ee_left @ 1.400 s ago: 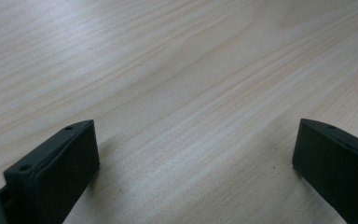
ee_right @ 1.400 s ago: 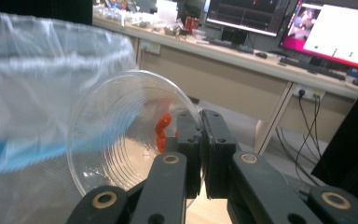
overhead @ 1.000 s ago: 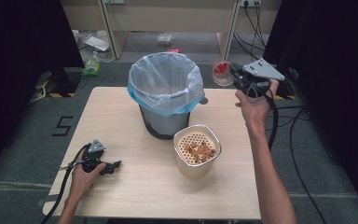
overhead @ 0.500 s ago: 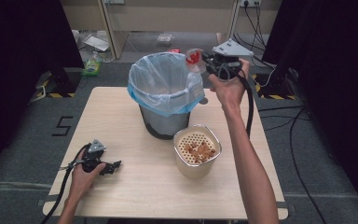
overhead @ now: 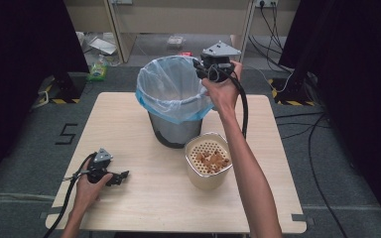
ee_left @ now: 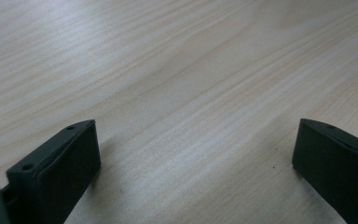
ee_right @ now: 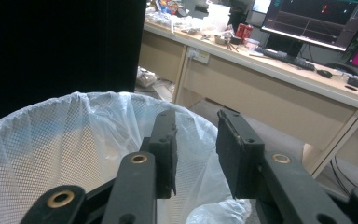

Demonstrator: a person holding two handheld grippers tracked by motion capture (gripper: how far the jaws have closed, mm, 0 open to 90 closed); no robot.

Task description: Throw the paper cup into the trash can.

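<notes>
My right gripper (overhead: 202, 69) has swung left from the upper right of the frame to the bin's (overhead: 171, 94) far rim, and its red item is gone. Its jaws stand slightly apart, empty, directly above the liner. The basket (overhead: 208, 159) sits nearer me, lower centre. My left gripper (overhead: 119, 177) lies open on the table (overhead: 144, 198), lower left.

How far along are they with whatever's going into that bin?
Seemingly done: the right hand-held gripper carried a red-and-white item a moment ago. Now its jaws are apart and empty over the lined bin, so the item probably dropped in. In hand: nothing. The left hand-held gripper lies open on the table. Possibly left: the cream container of brown bits.
</notes>
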